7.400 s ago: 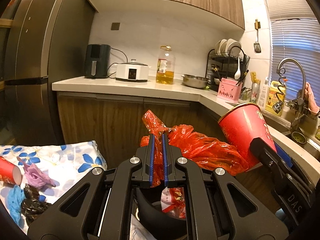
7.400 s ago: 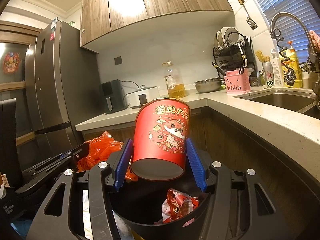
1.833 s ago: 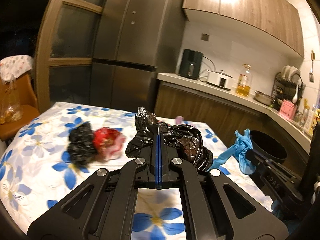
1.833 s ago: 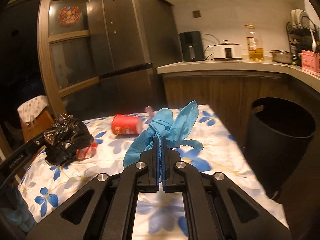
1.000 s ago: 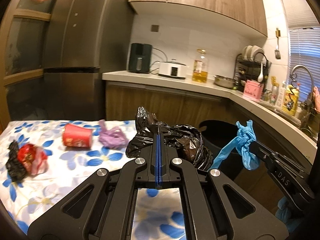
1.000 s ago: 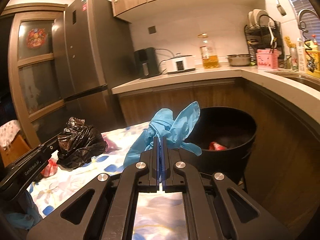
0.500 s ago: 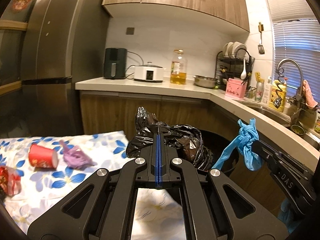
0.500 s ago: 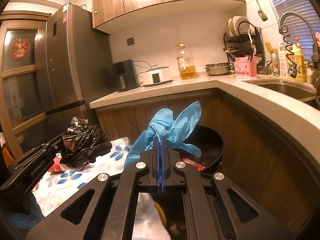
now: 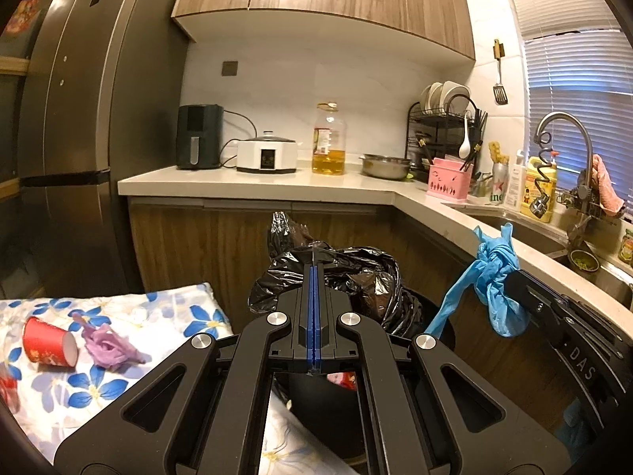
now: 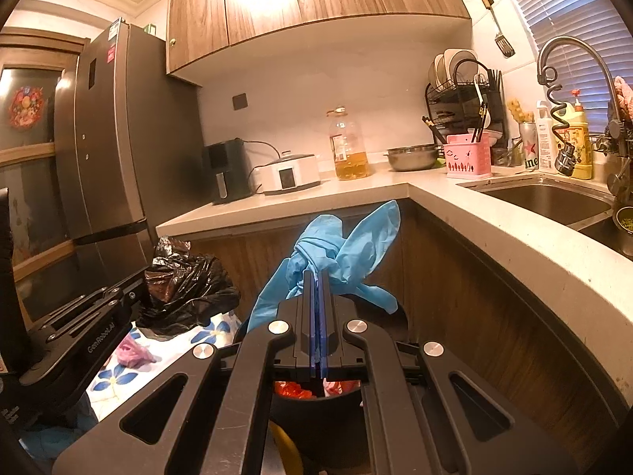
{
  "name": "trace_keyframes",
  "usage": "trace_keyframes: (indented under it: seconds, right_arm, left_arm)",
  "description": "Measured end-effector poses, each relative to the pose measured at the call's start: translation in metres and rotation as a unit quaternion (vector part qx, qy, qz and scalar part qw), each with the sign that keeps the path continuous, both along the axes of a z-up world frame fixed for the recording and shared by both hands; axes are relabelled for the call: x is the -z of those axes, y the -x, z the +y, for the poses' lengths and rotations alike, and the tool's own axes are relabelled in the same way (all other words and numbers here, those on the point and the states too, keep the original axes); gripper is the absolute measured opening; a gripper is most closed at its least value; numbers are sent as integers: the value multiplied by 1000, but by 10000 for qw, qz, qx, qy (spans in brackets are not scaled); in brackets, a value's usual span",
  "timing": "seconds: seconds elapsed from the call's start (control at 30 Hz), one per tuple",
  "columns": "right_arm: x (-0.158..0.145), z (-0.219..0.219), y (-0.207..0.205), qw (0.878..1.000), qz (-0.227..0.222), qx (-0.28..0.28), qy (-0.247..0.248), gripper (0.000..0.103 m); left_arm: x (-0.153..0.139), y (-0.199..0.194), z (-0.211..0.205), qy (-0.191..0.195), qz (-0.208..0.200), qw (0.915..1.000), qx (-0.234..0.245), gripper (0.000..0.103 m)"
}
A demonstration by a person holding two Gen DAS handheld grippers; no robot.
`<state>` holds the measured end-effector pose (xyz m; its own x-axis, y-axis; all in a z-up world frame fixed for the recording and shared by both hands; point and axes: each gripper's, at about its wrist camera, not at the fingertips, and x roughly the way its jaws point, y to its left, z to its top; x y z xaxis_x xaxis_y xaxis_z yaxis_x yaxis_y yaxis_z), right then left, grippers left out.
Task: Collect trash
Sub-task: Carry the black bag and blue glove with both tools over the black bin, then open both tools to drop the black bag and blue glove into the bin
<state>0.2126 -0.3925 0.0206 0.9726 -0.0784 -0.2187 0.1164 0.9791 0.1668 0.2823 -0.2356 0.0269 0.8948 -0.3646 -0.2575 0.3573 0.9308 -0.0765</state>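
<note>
Kitchen corner: grey fridge [image 9: 79, 118], wooden cabinets, pale worktop with sink [image 10: 546, 198]; in the foreground, a surface under a blue-flowered cloth [image 9: 166, 308] with a black bin [image 10: 316, 407] at its right-hand edge.

Left tongs [image 9: 312, 273]: fully closed, pads together, pinching a fold of a crumpled black plastic bag [image 9: 356, 277]. Held clear of the cloth and out over the bin's mouth, presumably so that release drops it straight in.

Right tongs [image 10: 316, 277]: closed likewise, gripping a knotted blue glove [image 10: 340, 253] near its knot, loose fingers trailing down. Positioned above the bin opening, beside the bag but apart from it; apparently both items carried together to save a trip.

Bin interior: red and pale wrappers [image 10: 300, 390] already visible below the right tongs, a sign of collection well under way.

Left on the cloth, towards its left edge: a red paper cup [image 9: 49, 342] on its side, with a crumpled purple scrap [image 9: 108, 346] just beside it. Likely next pickups.
</note>
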Motion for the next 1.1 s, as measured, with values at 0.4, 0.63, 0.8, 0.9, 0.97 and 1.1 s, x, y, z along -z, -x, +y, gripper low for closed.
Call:
trace_keyframes:
  seconds: [0.4, 0.63, 0.8, 0.9, 0.97, 1.1]
  right_arm:
    - [0, -5, -17, 10000, -67, 21, 13, 2]
    - [1, -6, -29, 10000, -47, -76, 44, 2]
    - [5, -7, -37, 9999, 1, -119, 37, 2]
    - [9, -8, -41, 9999, 30, -142, 4, 2]
    - [11, -9, -44, 9999, 75, -94, 6, 3]
    - [13, -11, -47, 9999, 125, -78, -13, 8]
  left_arm:
    - [8, -24, -17, 7, -2, 10000, 68, 0]
    - [13, -37, -20, 54, 28, 9999, 97, 0]
    - [18, -45, -23, 90, 77, 9998, 175, 0]
    - [21, -50, -26, 89, 124, 9996, 247, 0]
    - [24, -54, -26, 108, 170, 9994, 290, 0]
    - [30, -59, -29, 72, 275, 9991, 323, 0]
